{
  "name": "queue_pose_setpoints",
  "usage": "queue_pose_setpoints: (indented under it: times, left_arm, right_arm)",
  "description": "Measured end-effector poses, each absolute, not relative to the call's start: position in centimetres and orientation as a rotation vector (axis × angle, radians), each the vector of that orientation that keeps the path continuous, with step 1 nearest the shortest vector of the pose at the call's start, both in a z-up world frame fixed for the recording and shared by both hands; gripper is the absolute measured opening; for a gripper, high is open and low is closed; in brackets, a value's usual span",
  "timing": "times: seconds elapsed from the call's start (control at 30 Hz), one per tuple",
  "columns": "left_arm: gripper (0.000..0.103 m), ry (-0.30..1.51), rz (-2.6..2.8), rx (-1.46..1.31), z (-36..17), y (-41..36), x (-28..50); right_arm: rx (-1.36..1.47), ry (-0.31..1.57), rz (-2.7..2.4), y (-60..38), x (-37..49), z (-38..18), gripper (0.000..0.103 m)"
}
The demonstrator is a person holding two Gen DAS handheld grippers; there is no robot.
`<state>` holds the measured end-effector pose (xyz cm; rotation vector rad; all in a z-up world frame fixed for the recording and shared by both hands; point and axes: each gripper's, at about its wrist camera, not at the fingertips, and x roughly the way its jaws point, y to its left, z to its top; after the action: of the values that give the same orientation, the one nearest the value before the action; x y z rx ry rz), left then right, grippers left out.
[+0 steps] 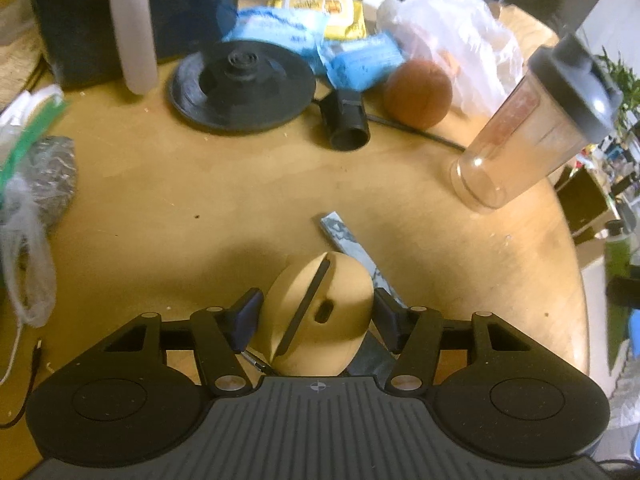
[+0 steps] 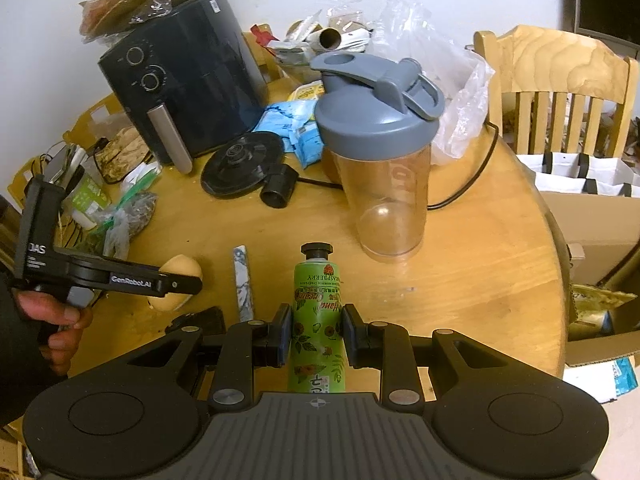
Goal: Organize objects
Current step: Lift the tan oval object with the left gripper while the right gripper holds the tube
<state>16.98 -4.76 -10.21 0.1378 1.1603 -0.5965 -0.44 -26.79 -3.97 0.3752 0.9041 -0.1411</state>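
Observation:
A rounded pale wooden block with a dark slot across it sits between the pads of my left gripper, which press on both its sides. From the right wrist view the same block shows just above the table inside the left gripper, held by a person's hand. My right gripper is shut on a green hand-cream tube that lies along the fingers, black cap pointing away. A marble-patterned flat stick lies on the round wooden table between the two.
A clear shaker bottle with a grey lid stands ahead of the tube. Further back are a black air fryer, a black round base, a short black cylinder, a brown round fruit, blue packets and plastic bags. A wooden chair stands right.

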Motion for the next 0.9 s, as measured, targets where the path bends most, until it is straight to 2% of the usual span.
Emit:
queue_pose_setpoints:
  times: [0.9]
  left_arm:
    - [0.058,0.971,-0.466,0.056,-1.7,0.6,10.4]
  right_arm:
    - [0.322,0.854,-0.018,-22.2,-0.5,-1.4,0.029]
